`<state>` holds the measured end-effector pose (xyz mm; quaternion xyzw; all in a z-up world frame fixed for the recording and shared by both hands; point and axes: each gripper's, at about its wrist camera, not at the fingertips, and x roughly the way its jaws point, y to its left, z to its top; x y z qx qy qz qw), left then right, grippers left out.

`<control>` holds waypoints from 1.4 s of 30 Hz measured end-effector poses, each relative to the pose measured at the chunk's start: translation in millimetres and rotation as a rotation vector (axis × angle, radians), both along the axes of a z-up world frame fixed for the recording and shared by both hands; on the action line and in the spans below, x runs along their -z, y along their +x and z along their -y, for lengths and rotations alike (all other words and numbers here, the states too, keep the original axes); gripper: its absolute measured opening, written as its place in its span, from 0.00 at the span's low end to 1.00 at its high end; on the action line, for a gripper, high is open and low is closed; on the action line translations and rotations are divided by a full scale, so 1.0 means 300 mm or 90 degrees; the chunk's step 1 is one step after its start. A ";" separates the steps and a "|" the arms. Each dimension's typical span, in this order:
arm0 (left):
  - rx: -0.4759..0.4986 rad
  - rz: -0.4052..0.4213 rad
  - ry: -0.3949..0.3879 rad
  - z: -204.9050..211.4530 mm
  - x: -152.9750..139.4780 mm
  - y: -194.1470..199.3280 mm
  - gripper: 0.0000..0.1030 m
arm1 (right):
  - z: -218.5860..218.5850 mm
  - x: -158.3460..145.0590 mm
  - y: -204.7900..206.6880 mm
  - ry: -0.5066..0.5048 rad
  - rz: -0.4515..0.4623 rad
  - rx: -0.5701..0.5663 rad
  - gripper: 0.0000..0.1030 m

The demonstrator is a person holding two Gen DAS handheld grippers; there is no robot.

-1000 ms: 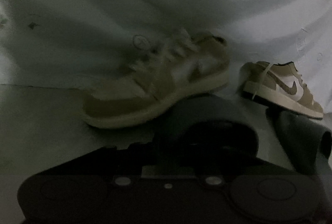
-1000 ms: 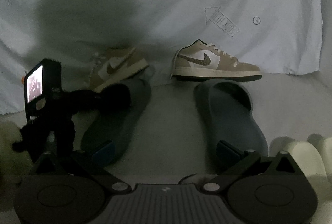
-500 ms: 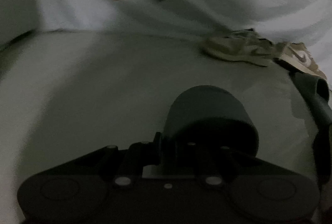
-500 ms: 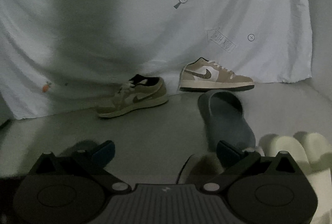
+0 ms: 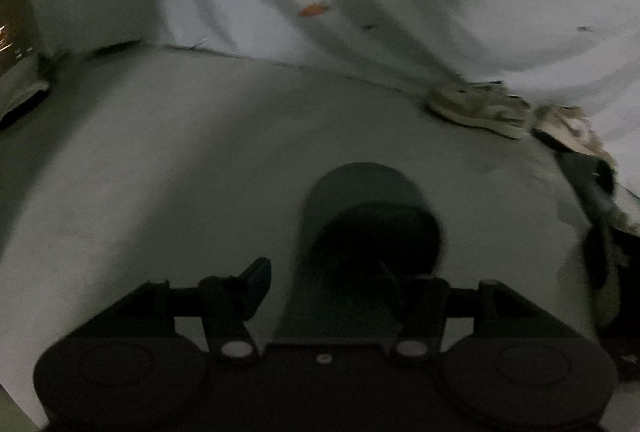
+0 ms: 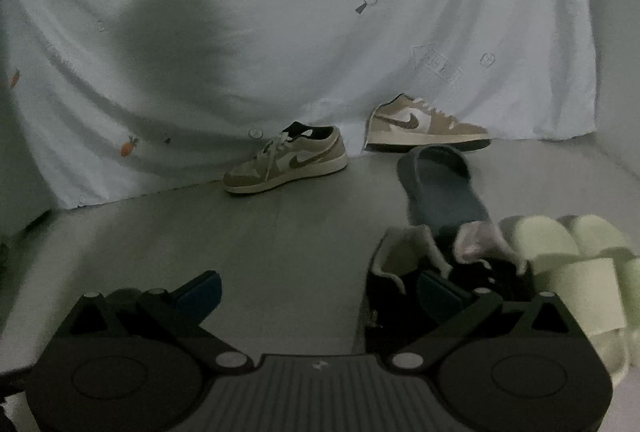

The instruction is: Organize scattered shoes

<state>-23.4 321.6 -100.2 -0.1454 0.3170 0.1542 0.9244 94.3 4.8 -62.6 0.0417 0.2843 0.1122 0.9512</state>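
The left claw (image 5: 320,278) is spread, a smooth rounded dark slide (image 5: 360,216) lying on the pale floor (image 5: 180,152) between its fingers, ungripped. Far right, two tan suede sneakers sit along the draped carrot-print sheet (image 6: 320,12): one sneaker (image 6: 286,162) left, its mate (image 6: 424,126) right. The right claw (image 6: 320,292) is spread too, empty; beside it lie a grey slide (image 6: 440,184), fleece-lined dark slippers (image 6: 440,252) and cream slides (image 6: 572,256).
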 end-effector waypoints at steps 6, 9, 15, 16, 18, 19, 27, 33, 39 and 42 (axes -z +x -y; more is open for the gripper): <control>0.175 0.014 -0.024 0.169 -0.035 0.117 0.63 | 0.090 0.015 -0.090 -0.028 -0.033 0.065 1.00; 0.272 0.020 -0.042 0.278 -0.044 0.236 0.63 | 0.162 0.015 -0.137 -0.017 -0.064 0.087 1.00; 0.356 0.055 -0.041 0.502 -0.088 0.471 0.63 | 0.320 -0.009 -0.174 -0.054 -0.066 0.150 1.00; 0.356 0.059 -0.033 0.540 -0.107 0.514 0.63 | 0.353 -0.006 -0.158 -0.055 -0.061 0.161 1.00; 0.356 0.075 -0.019 0.627 -0.156 0.612 0.63 | 0.414 0.000 -0.100 -0.041 -0.067 0.191 1.00; 0.363 0.083 -0.018 0.663 -0.163 0.655 0.64 | 0.439 0.002 -0.050 -0.022 -0.077 0.205 1.00; 0.413 0.044 0.042 0.862 -0.152 1.016 0.65 | 0.522 0.067 0.323 0.018 -0.068 0.217 1.00; 0.438 -0.038 0.083 0.994 0.023 1.374 0.63 | 0.579 0.153 0.562 0.002 -0.082 0.205 1.00; 0.420 -0.077 0.082 1.040 0.111 1.588 0.27 | 0.686 0.254 0.683 -0.012 -0.123 0.223 1.00; 0.375 -0.058 0.022 0.975 0.098 1.585 0.15 | 0.726 0.271 0.699 0.030 -0.141 0.222 1.00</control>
